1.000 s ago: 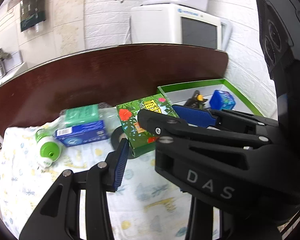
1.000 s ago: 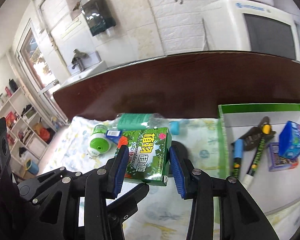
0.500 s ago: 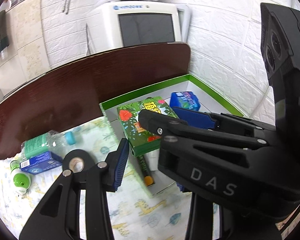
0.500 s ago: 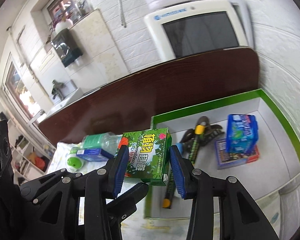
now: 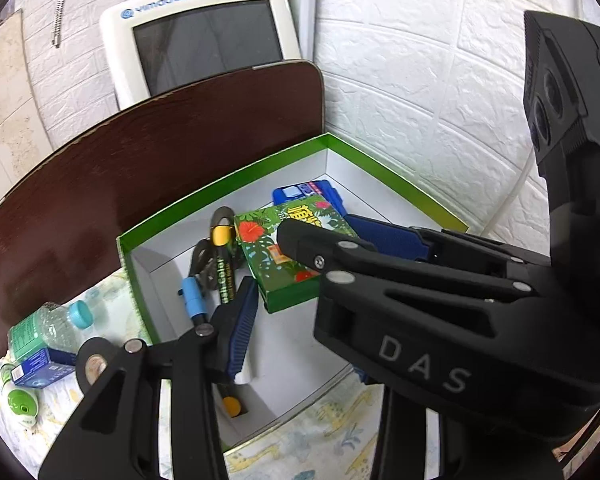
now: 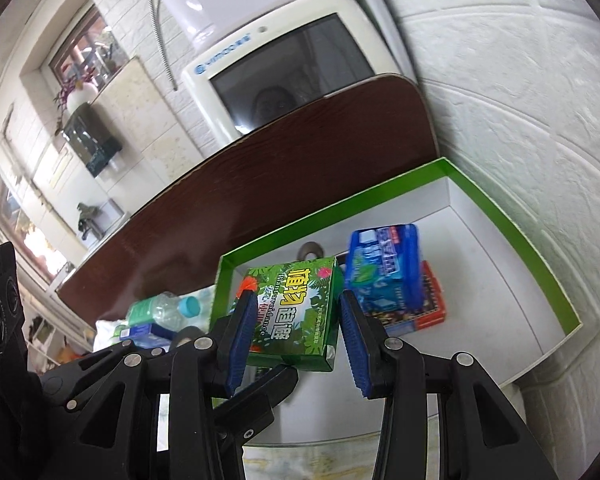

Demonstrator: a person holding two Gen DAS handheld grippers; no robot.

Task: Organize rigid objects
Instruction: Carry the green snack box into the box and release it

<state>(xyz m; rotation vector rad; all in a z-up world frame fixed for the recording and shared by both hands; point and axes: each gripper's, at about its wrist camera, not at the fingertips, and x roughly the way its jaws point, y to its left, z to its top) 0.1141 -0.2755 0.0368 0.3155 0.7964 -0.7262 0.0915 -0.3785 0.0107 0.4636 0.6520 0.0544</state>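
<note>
While both claws grip one green leaf-printed box (image 6: 296, 312) from opposite sides, the right claw (image 6: 296, 332) and left claw (image 5: 300, 276) hold it above the green-rimmed white tray (image 6: 512, 232). Below lie a blue packet (image 6: 384, 272), markers (image 5: 225, 276) and pliers (image 5: 202, 260). On the desk's patterned cloth (image 5: 332, 432), a bottle (image 5: 48, 328) lies outside.

Glossy printed cardboard box (image 6: 296, 316), matt white tray (image 5: 300, 336) floor, dark polished wood board (image 5: 148, 168).
</note>
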